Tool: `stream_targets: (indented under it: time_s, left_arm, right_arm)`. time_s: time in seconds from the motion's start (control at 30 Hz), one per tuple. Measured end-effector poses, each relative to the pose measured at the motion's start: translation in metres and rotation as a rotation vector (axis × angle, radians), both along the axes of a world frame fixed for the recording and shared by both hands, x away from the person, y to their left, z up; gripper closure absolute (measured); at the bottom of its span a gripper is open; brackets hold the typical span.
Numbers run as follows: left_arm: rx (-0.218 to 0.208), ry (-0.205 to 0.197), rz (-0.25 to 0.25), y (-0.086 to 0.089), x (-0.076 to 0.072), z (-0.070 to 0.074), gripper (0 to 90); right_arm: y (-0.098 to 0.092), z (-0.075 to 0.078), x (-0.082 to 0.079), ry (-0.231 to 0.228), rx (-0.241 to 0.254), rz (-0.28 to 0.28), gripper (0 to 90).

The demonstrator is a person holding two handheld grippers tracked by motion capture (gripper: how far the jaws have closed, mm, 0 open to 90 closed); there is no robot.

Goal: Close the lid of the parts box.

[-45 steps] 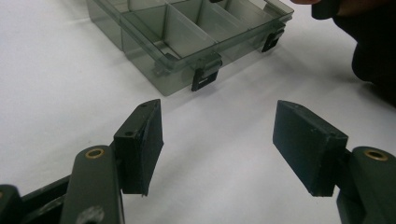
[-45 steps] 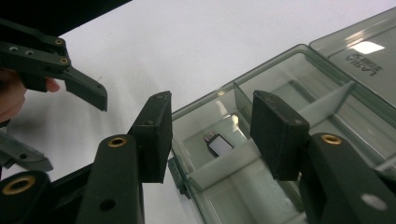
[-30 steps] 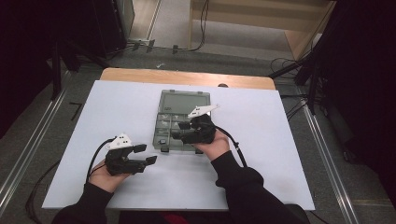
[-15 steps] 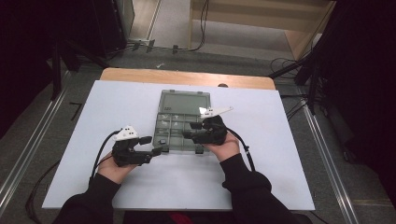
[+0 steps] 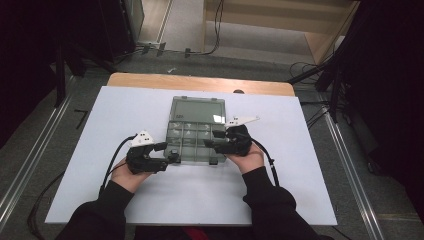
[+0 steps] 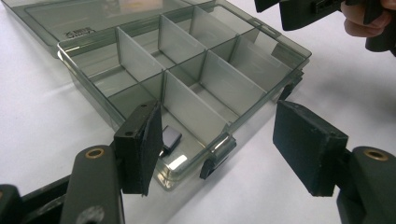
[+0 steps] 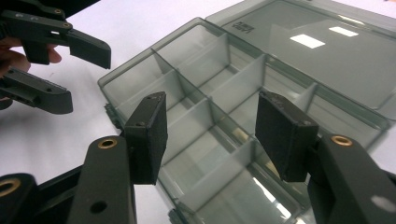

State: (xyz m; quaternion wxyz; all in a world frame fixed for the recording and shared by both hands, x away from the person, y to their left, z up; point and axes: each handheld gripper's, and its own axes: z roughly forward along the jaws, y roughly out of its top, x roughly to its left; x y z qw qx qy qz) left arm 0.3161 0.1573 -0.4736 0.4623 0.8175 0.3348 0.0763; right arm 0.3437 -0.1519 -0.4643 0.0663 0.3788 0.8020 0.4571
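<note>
A smoky clear compartment box lies open mid-table, its lid flat on the far side. My left gripper is at the box's near-left corner, open; in the left gripper view its jaws straddle that corner and a latch. A small dark square piece lies in the corner compartment. My right gripper is at the near-right side, open; in the right gripper view its jaws hover above the dividers with nothing between the pads.
The box sits on a white sheet over a wooden tabletop. Metal rails run along both sides of the table. Cables lie on the floor beyond the far edge.
My left gripper has moved up and right to the box's corner. My right gripper has drawn back to the right, from over the box's middle to its near-right part.
</note>
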Motion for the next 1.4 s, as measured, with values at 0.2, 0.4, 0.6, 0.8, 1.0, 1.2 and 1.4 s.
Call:
stream_targets:
  time_s: [0.2,0.4,0.6,0.8,1.0,1.2,1.4]
  left_arm:
    - [-0.006,0.009,0.008,-0.003,0.005,0.000,33.5]
    - [0.012,0.005,0.038,-0.005,0.013,0.000,33.5]
    - [-0.001,0.014,0.063,-0.006,0.023,0.003,28.5]
    - [0.007,0.033,0.056,-0.007,0.030,0.002,26.3]
    - [0.004,0.033,0.060,-0.011,0.036,0.004,26.3]
    - [0.014,0.030,0.069,-0.014,0.044,0.006,26.3]
    - [0.014,0.023,0.091,-0.015,0.053,0.011,26.3]
  right_arm:
    - [-0.007,-0.001,0.001,-0.003,0.001,-0.022,42.2]
    - [-0.011,-0.001,0.001,-0.009,-0.005,-0.035,41.2]
    - [-0.018,-0.002,0.004,-0.002,0.001,-0.052,41.2]
    - [-0.023,-0.002,0.008,-0.004,0.005,-0.070,39.2]
    - [-0.029,-0.002,0.013,0.005,0.011,-0.094,38.1]
    - [-0.033,0.002,0.019,0.006,0.006,-0.103,37.5]
    - [-0.037,0.004,0.023,-0.005,0.004,-0.116,37.5]
